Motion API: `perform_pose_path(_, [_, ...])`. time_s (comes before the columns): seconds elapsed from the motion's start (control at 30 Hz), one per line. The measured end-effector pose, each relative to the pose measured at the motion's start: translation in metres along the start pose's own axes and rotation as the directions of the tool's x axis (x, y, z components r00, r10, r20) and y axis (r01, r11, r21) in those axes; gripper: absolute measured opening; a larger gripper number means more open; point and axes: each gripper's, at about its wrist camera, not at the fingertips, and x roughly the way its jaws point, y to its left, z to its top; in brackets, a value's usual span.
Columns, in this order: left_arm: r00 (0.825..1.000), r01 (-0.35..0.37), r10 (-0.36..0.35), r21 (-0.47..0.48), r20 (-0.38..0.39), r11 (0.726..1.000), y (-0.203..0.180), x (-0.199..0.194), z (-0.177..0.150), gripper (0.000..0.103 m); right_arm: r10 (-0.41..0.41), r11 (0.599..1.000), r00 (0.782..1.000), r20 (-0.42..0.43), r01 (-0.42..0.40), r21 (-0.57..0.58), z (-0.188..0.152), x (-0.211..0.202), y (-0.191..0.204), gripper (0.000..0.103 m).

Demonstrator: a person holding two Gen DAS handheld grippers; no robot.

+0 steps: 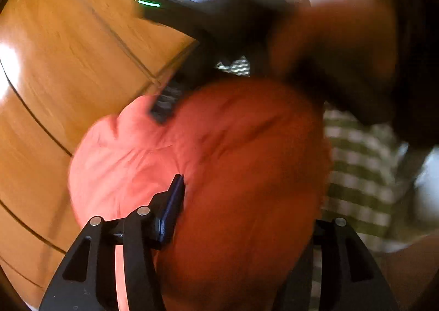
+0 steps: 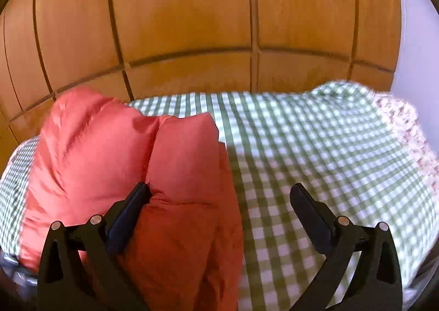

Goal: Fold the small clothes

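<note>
Orange garment (image 2: 115,163) bunched lower left on checked cloth (image 2: 315,152), mid-fold. Right fingers (image 2: 310,209) spread, one touching fabric; left fingers (image 1: 175,195) spread around it. Next: pinch an edge, flatten.

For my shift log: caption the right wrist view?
Open right gripper over bunched red garment on green checked cloth, wooden panels behind.

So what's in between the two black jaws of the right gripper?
In the right wrist view, the right gripper stands open; crumpled red-orange cloth fills the left part of the gap, and green-and-white checked fabric lies bare across the rest.
</note>
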Motion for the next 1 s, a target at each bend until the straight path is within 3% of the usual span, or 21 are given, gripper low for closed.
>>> perform_pose_path(0.07, [0.992, 0.125, -0.124, -0.130, 0.010, 0.984, 0.025, -0.012, -0.001, 0.050, 0.033, 0.996, 0.999, -0.007, -0.032, 0.079, -0.009, 0.006, -0.011, 0.101])
perform_pose_path(0.17, [0.950, 0.309, -0.309, -0.314, 0.050, 0.898, 0.070, -0.027, -0.002, 0.050, 0.013, 0.994, 1.000, 0.019, -0.015, 0.105, -0.018, 0.004, -0.016, 0.101])
perform_pose_path(0.27, [0.909, 0.406, -0.408, -0.393, 0.083, 0.825, 0.103, -0.033, 0.003, 0.050, 0.021, 0.991, 0.999, 0.025, -0.024, 0.132, -0.020, 0.004, -0.021, 0.101])
perform_pose_path(0.3, [0.866, 0.487, -0.490, -0.389, 0.100, 0.782, 0.110, -0.035, 0.006, 0.050, 0.025, 0.990, 0.999, 0.021, -0.028, 0.135, -0.018, 0.005, -0.023, 0.101])
perform_pose_path(0.37, [0.793, 0.599, -0.598, -0.325, 0.115, 0.732, 0.111, -0.044, 0.009, 0.050, 0.046, 0.991, 0.999, 0.018, -0.048, 0.124, -0.019, 0.005, -0.026, 0.101])
perform_pose_path(0.4, [0.779, 0.622, -0.617, -0.264, 0.112, 0.737, 0.110, -0.053, 0.011, 0.050, 0.045, 0.992, 0.999, 0.020, -0.048, 0.118, -0.020, 0.005, -0.026, 0.101])
perform_pose_path(0.47, [0.808, 0.589, -0.572, -0.248, 0.145, 0.769, 0.121, -0.062, 0.017, 0.050, 0.051, 0.991, 0.998, 0.024, -0.054, 0.121, -0.019, 0.007, -0.027, 0.101])
perform_pose_path(0.53, [0.859, 0.510, -0.482, -0.354, 0.171, 0.784, 0.145, -0.049, 0.026, 0.050, 0.062, 0.988, 0.998, 0.025, -0.065, 0.138, -0.022, 0.010, -0.030, 0.101])
perform_pose_path(0.6, [0.934, 0.355, -0.324, -0.449, 0.148, 0.820, 0.166, -0.024, 0.034, 0.050, 0.057, 0.989, 0.998, 0.035, -0.061, 0.138, -0.024, 0.009, -0.030, 0.101])
perform_pose_path(0.67, [0.980, 0.196, -0.185, -0.535, 0.073, 0.822, 0.181, 0.007, 0.041, 0.050, 0.044, 0.990, 0.998, 0.043, -0.049, 0.131, -0.026, 0.007, -0.028, 0.101])
perform_pose_path(0.73, [0.990, 0.119, -0.142, -0.562, 0.002, 0.819, 0.181, 0.035, 0.045, 0.050, 0.041, 0.991, 0.998, 0.045, -0.046, 0.126, -0.027, 0.007, -0.028, 0.101])
perform_pose_path(0.8, [0.991, 0.024, -0.092, -0.550, -0.096, 0.835, 0.176, 0.070, 0.048, 0.050, 0.046, 0.989, 0.998, 0.044, -0.051, 0.137, -0.027, 0.008, -0.030, 0.101])
perform_pose_path(0.87, [0.987, -0.048, -0.035, -0.496, -0.158, 0.867, 0.169, 0.092, 0.048, 0.052, 0.046, 0.987, 0.998, 0.044, -0.052, 0.153, -0.027, 0.011, -0.033, 0.101])
perform_pose_path(0.9, [0.984, -0.079, -0.011, -0.488, -0.179, 0.869, 0.166, 0.106, 0.045, 0.053, 0.043, 0.985, 0.998, 0.044, -0.050, 0.162, -0.027, 0.014, -0.035, 0.101])
perform_pose_path(1.0, [0.987, -0.109, 0.025, -0.547, -0.158, 0.830, 0.174, 0.126, 0.031, 0.054, 0.032, 0.985, 0.999, 0.038, -0.038, 0.168, -0.019, 0.023, -0.040, 0.101])
